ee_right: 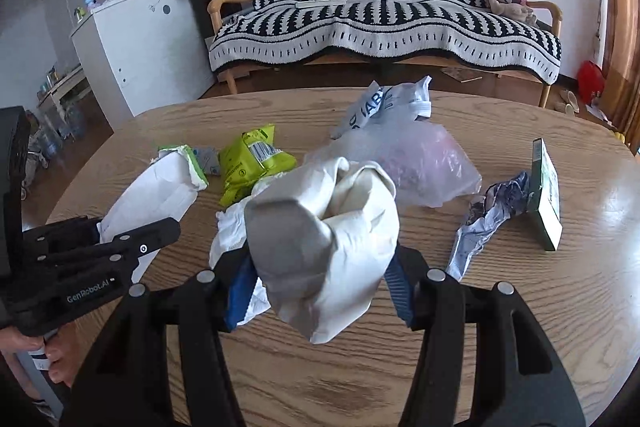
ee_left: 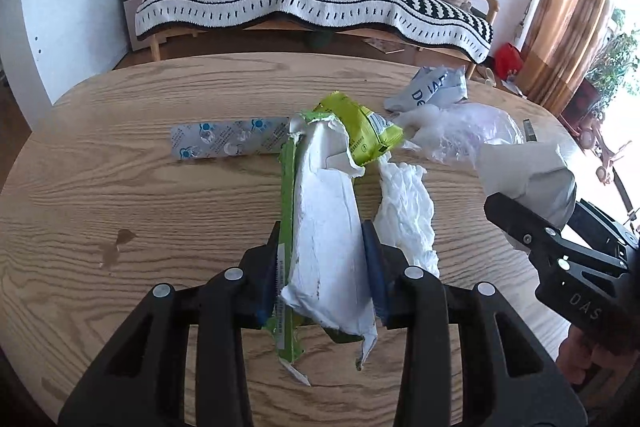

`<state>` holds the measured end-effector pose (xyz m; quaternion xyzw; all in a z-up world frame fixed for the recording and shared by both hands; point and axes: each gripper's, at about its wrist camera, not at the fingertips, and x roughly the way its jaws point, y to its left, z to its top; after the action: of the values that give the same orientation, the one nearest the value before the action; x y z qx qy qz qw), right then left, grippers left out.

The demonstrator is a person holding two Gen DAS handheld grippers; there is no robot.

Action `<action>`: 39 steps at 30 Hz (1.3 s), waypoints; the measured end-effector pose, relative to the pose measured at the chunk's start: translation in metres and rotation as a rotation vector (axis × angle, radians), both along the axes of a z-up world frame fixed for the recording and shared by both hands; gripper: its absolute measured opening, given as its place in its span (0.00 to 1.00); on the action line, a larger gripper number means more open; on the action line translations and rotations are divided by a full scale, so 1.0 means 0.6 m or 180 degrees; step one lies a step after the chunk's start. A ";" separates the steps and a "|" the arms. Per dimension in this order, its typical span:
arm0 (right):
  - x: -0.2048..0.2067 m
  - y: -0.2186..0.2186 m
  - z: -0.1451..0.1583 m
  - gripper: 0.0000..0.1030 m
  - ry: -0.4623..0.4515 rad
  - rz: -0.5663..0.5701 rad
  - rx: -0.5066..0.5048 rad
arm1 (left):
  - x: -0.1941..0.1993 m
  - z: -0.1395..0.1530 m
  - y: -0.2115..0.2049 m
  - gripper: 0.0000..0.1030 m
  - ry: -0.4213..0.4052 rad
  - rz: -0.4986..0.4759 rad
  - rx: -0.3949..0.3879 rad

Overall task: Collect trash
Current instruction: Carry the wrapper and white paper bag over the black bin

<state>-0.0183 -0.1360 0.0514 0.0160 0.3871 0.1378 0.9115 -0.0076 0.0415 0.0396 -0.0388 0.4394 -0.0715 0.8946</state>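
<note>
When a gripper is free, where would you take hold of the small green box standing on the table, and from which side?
Grip the green box across its thin faces near the top edge, coming from above. It stands upright on a narrow edge, so the top is free; crumpled printed paper crowds its lower left, which likely blocks a low side approach.

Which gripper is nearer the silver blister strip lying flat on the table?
Left. The left gripper, shut on a torn white and green wrapper, sits just this side of the blister strip. The right gripper, holding a crumpled white bag, is farther to the right.
</note>
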 end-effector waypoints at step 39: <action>-0.422 -0.533 0.112 0.55 -0.0276 -0.2035 0.0653 | -0.241 0.111 -0.471 0.37 0.0089 -0.1734 -0.0723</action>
<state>-0.2717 -0.4558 0.1189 0.2224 0.3074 -0.1162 0.9179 -0.1524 -0.2412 0.1061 -0.0203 0.4351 -0.3572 0.8262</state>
